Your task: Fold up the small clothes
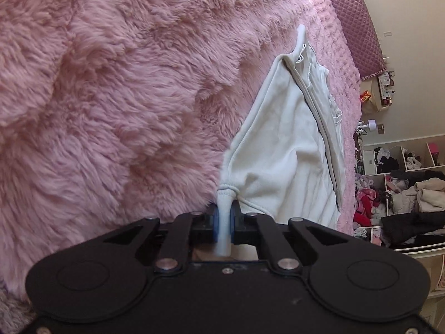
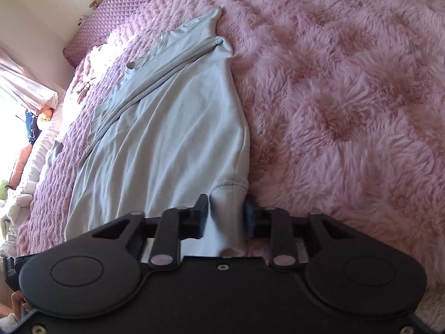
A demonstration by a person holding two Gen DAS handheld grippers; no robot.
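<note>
A small pale white garment (image 1: 286,150) lies stretched on a fluffy pink blanket (image 1: 116,89). My left gripper (image 1: 224,220) is shut on a bunched corner of the garment, pinched between its blue pads. In the right wrist view the same garment (image 2: 172,122) looks pale blue, with a seam running diagonally across it. My right gripper (image 2: 225,217) has its fingers around another corner of the garment, with the cloth filling the gap between them. Both grippers hold it low over the blanket.
The pink blanket (image 2: 347,97) covers a bed. A quilted purple headboard (image 1: 353,19) is beyond it. Shelves with piles of clothes (image 1: 403,194) stand at the right of the left wrist view. A bright window and pillows (image 2: 30,128) are at the left of the right wrist view.
</note>
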